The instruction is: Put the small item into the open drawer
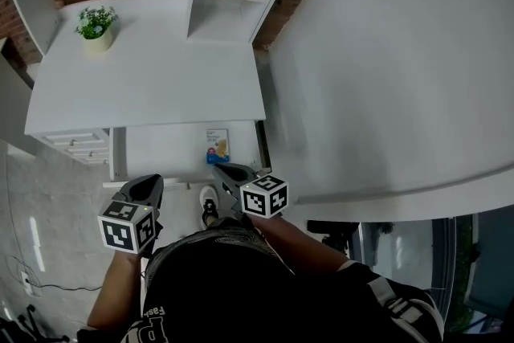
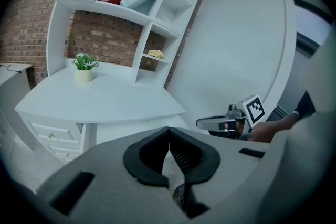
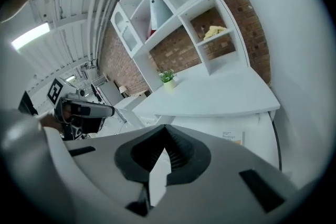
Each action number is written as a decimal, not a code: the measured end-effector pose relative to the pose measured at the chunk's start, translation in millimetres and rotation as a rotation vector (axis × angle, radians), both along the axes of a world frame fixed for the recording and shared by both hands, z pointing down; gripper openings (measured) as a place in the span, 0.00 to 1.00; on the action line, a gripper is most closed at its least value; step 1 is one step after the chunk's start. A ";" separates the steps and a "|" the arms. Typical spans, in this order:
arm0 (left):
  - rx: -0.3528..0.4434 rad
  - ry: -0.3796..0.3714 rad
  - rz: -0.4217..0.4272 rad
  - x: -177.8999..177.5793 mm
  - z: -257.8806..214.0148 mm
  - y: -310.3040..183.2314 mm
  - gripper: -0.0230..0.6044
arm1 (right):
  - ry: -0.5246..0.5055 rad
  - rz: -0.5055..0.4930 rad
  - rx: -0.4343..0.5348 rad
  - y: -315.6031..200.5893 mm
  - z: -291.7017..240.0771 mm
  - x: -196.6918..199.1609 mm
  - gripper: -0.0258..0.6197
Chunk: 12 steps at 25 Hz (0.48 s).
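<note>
Left claw, right claw: clenched, empty, short of drawer. Blue packet inside drawer. Back away clear of drawer front.

Not much I can read from here. The blue packet has print on it, but it's way too tiny. The white lettering on the black shirt starts with "Fas" and the rest is cut off.

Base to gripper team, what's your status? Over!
Left gripper shut, empty. Right gripper shut, empty. Blue packet lying in open drawer. Nothing in the way.
</note>
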<state>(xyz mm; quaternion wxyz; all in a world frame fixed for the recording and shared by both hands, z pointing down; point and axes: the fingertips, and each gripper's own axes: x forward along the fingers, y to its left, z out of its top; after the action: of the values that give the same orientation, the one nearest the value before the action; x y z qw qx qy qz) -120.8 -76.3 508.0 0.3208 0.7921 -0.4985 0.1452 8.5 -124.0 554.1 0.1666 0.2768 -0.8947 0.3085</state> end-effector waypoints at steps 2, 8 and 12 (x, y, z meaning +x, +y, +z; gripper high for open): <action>0.013 -0.008 0.017 -3.1 -1.8 16.5 0.07 | 0.014 -0.005 0.043 20.3 -10.7 -2.4 0.05; 0.049 -0.019 0.083 -3.2 -9.2 56.3 0.07 | 0.049 0.016 0.120 71.3 -31.9 -3.4 0.05; 0.058 -0.008 0.106 -0.4 -13.8 71.9 0.07 | 0.055 0.042 0.122 91.4 -40.9 1.0 0.05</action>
<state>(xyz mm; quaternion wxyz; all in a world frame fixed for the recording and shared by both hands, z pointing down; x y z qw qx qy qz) -121.2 -4.4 494.2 0.2877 0.8257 -0.4612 0.1507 9.5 -32.7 513.2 0.1677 0.3136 -0.9008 0.2492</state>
